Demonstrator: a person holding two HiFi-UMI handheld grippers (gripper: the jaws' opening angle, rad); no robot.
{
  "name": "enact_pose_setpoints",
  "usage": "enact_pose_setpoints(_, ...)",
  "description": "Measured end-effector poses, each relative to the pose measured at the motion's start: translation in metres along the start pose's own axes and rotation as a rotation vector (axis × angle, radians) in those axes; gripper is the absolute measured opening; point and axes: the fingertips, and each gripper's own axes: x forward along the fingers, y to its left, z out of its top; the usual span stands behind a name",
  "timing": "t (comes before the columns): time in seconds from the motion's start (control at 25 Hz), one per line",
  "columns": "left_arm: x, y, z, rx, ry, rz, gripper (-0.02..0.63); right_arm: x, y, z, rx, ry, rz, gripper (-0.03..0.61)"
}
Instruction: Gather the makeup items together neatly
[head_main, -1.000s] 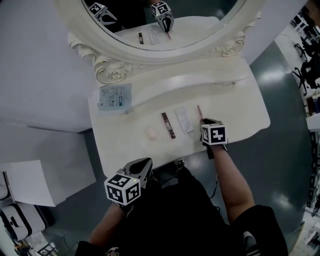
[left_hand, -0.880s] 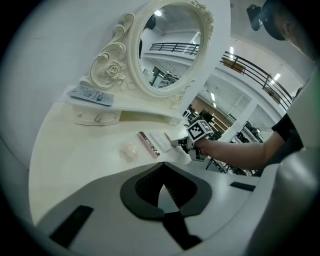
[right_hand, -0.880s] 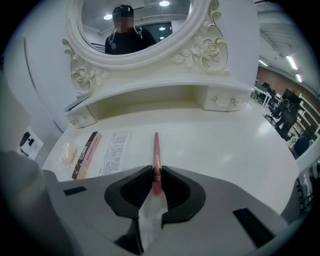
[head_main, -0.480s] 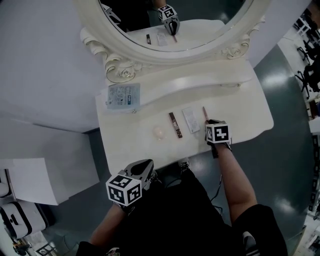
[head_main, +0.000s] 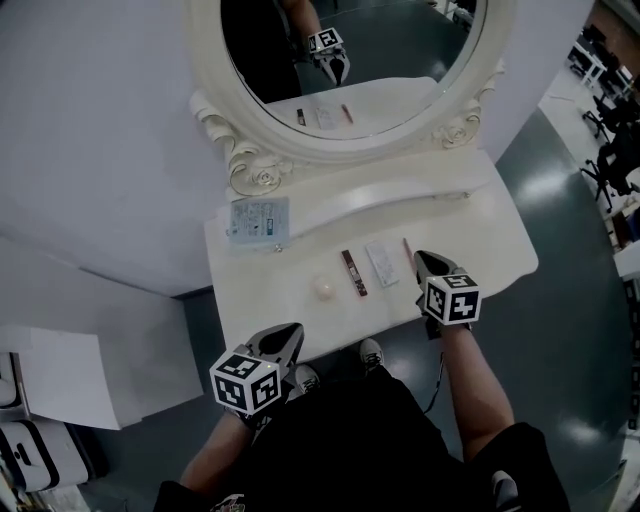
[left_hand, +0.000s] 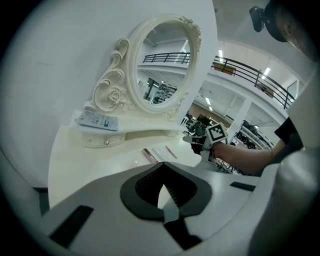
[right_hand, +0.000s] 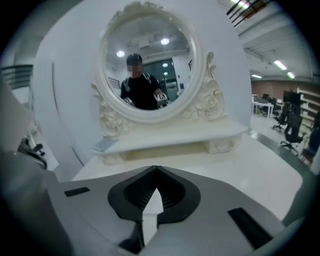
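Note:
Four makeup items lie in a row on the white dressing table (head_main: 470, 235): a pink round puff (head_main: 323, 288), a dark brown stick (head_main: 353, 273), a white sachet (head_main: 382, 264) and a thin pink stick (head_main: 408, 249). My right gripper (head_main: 426, 262) hovers just right of the pink stick, apart from it. Its jaws have just been closing and are shut, with nothing between them (right_hand: 156, 167). My left gripper (head_main: 291, 332) hangs at the table's front edge, shut and empty (left_hand: 163, 163). It looks across at the dark stick (left_hand: 149, 155), the sachet (left_hand: 161, 152) and the pink stick (left_hand: 171, 151).
An oval mirror (head_main: 350, 60) in an ornate white frame stands at the back, over a raised shelf (head_main: 400, 190). A pale blue flat packet (head_main: 259, 220) lies on the shelf's left end. Grey floor surrounds the table.
My right gripper has lifted and drawn back from the near end of the pink stick, which stays on the table. The left gripper has risen slightly.

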Motion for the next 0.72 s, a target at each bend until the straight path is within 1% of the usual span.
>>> enact_pose_setpoints(0.08, -0.008, -0.002, 0.015, 0.005, -0.037, -0.014, 0.009, -0.023, 0.037, 0.027, 0.039, -0.093, 0.126, 0.030)
enact_pose_setpoints(0.2, -0.025, -0.011, 0.043, 0.031, -0.107, -0.031, 0.009, -0.057, 0.095, 0.056, 0.046, -0.177, 0.282, 0.029)
enact_pose_setpoints(0.32, -0.042, -0.023, 0.063, 0.073, -0.160, -0.047, 0.009, -0.088, 0.151, 0.062, 0.041, -0.201, 0.416, 0.029)
enact_pose_setpoints(0.44, -0.051, -0.032, 0.070, 0.107, -0.180, -0.068, 0.009, -0.107, 0.202, 0.052, 0.050, -0.192, 0.527, 0.029)
enact_pose_setpoints(0.52, -0.052, -0.037, 0.067, 0.124, -0.173, -0.078, 0.009, -0.113, 0.229, 0.039, 0.044, -0.170, 0.578, 0.029)
enact_pose_setpoints(0.56, -0.052, -0.038, 0.063, 0.128, -0.163, -0.082, 0.009, -0.114, 0.239, 0.032, 0.025, -0.156, 0.591, 0.029)
enact_pose_setpoints(0.64, -0.051, -0.037, 0.054, 0.125, -0.140, -0.088, 0.009, -0.113, 0.253, 0.021, -0.024, -0.128, 0.594, 0.029)
enact_pose_setpoints(0.72, -0.052, -0.033, 0.049, 0.116, -0.130, -0.090, 0.008, -0.111, 0.259, 0.015, -0.042, -0.109, 0.591, 0.029)
